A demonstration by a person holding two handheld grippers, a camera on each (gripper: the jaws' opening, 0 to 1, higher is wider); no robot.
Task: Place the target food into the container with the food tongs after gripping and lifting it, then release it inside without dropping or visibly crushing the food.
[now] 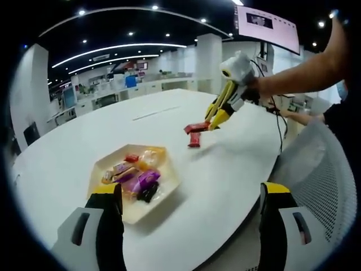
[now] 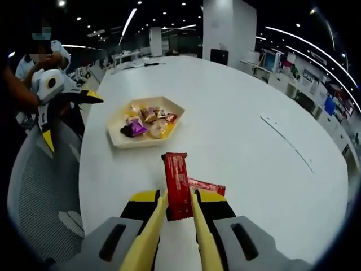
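Red-wrapped snack bar (image 2: 177, 185) sits pinched between the yellow tongs (image 2: 174, 237) that my right gripper (image 2: 179, 223) carries; the tong arms close on its near end and the bar juts forward from them over the white table (image 2: 254, 169). A second red bar (image 2: 207, 186) lies on the table just beside it, partly under the held one. From my left gripper view I see the same pair of red bars (image 1: 196, 134) at the tips of the right gripper (image 1: 217, 119), which reaches in from the right on my arm. Whether the held bar is clear of the tabletop I cannot tell.

My left gripper (image 1: 189, 217) is released, its two black and yellow jaws standing wide apart with nothing between them. Its left jaw overlaps the near edge of the hexagonal cream tray (image 1: 163, 195). In the tray lie wrapped sweets (image 1: 135, 175): purple, orange, yellow and a small red one.

In the right gripper view the tray (image 2: 119, 138) lies well beyond the bar, toward the table's left edge, with my left gripper (image 2: 70, 107) near it at the left. A grey mesh chair back (image 1: 324, 169) stands at the table's edge.
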